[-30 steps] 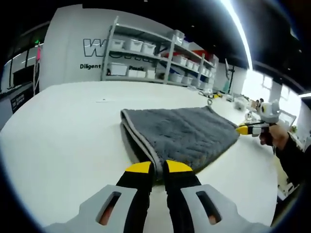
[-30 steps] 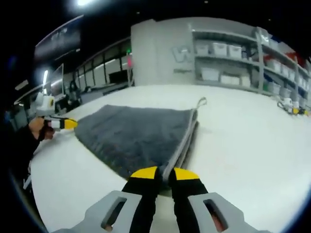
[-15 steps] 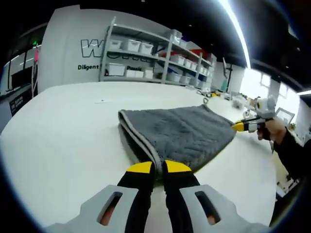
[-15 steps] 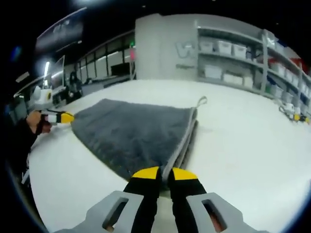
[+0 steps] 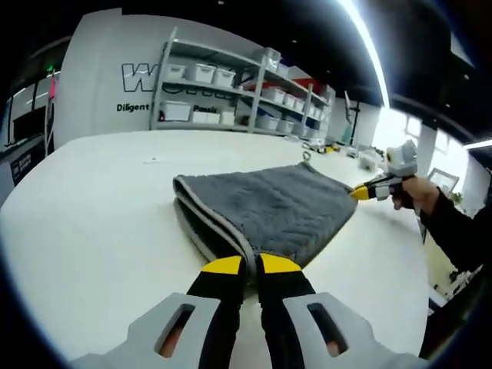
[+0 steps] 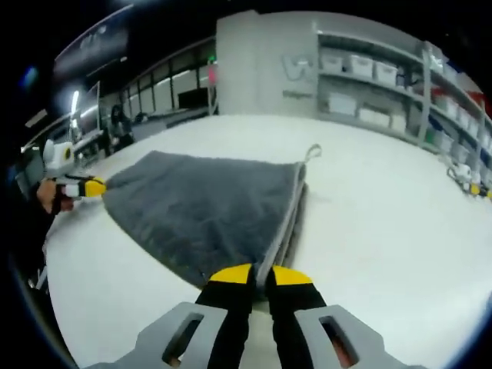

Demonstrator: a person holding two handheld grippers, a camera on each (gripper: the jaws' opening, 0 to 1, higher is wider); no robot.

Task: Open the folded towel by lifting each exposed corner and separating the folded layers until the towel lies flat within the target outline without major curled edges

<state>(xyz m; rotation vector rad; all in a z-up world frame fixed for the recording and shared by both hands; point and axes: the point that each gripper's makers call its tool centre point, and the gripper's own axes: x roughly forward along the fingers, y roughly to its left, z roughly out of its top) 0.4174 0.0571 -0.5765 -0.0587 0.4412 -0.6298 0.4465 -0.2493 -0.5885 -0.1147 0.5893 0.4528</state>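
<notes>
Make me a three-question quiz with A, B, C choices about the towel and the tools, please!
1. Where does the towel lie?
A. on the white table
B. on a shelf
C. on the floor

2. What colour is the towel?
A. red
B. grey
C. green

3. What is the left tool doing?
A. hanging open in the air
B. holding a cup
C. pinching a towel corner

Answers:
1. A, white tabletop shows all around it.
2. B, dark grey with a paler edge.
3. C, its yellow tips are closed on the near corner.
</notes>
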